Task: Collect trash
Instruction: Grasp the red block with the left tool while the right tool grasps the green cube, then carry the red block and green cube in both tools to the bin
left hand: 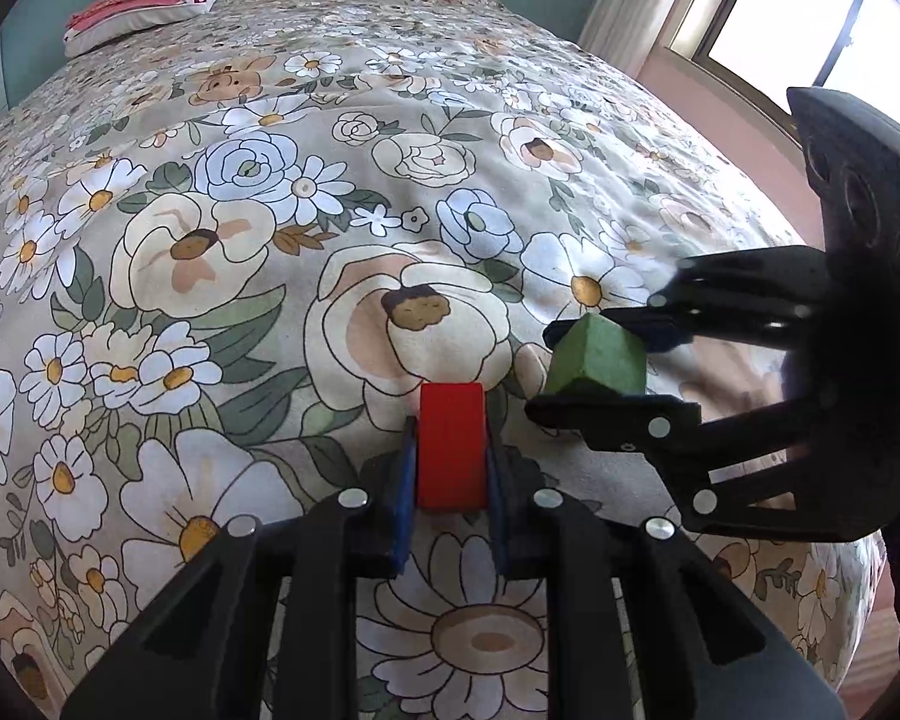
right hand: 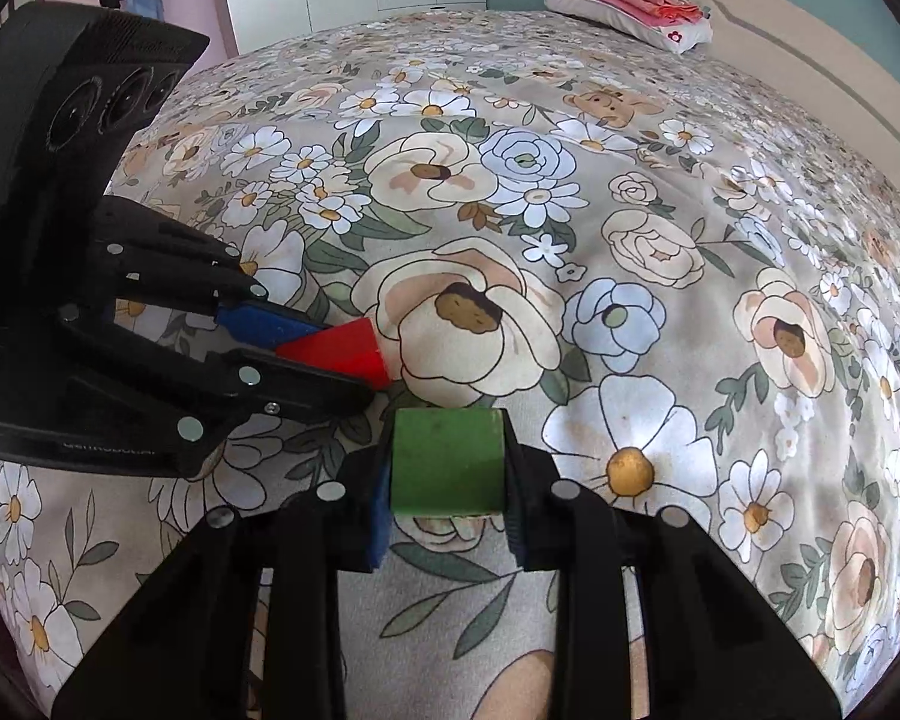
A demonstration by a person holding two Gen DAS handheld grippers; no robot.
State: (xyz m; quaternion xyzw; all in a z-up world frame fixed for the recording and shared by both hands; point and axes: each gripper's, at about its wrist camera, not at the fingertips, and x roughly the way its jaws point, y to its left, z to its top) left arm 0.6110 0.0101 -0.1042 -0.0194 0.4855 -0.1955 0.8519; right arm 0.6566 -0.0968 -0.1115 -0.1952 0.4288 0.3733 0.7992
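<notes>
Left gripper [left hand: 450, 456] clamps red block [left hand: 452, 444]; right gripper [right hand: 447, 462] clamps green block [right hand: 447, 459], apparently on bedspread [left hand: 270, 276].

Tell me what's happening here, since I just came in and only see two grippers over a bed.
A person is working two handheld grippers over a bed with a floral bedspread. The left gripper is shut on a red wooden block, and the right gripper is shut on a green wooden cube. Both pieces sit right at the bedspread's surface, side by side, so each appears just grasped. Folded pink bedding lies by the headboard. No bin shows.
</notes>
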